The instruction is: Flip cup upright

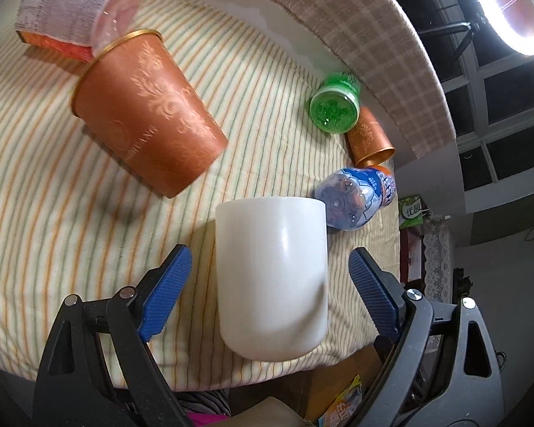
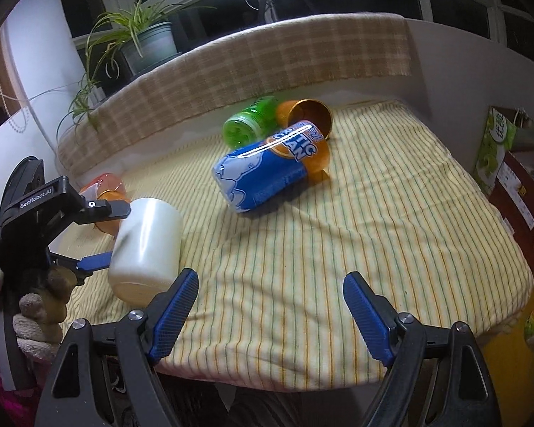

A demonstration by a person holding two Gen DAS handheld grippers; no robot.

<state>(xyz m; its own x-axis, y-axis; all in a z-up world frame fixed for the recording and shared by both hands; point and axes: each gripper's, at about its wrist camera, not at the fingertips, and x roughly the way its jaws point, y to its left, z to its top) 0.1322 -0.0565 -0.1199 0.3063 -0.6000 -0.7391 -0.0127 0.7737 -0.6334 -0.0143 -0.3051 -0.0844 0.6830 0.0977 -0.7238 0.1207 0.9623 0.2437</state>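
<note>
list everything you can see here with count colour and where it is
cup: 1, white, near edge of the bed, between the left tongs' pads, not clearly gripped
paper cups: 2 clearly seen, copper orange, on their sides; one far left, one at the back by the bottles
green bottle: 1, lying at the back
blue bottle: 1, blue and white, lying mid bed
orange bottle: 1, orange with a white label, far left corner
bedsheet: 1, yellow striped
blanket: 1, tan checked, along the back
plant: 1, green, on the windowsill
left tongs: open around the cup
right tongs: open, nothing between them
</note>
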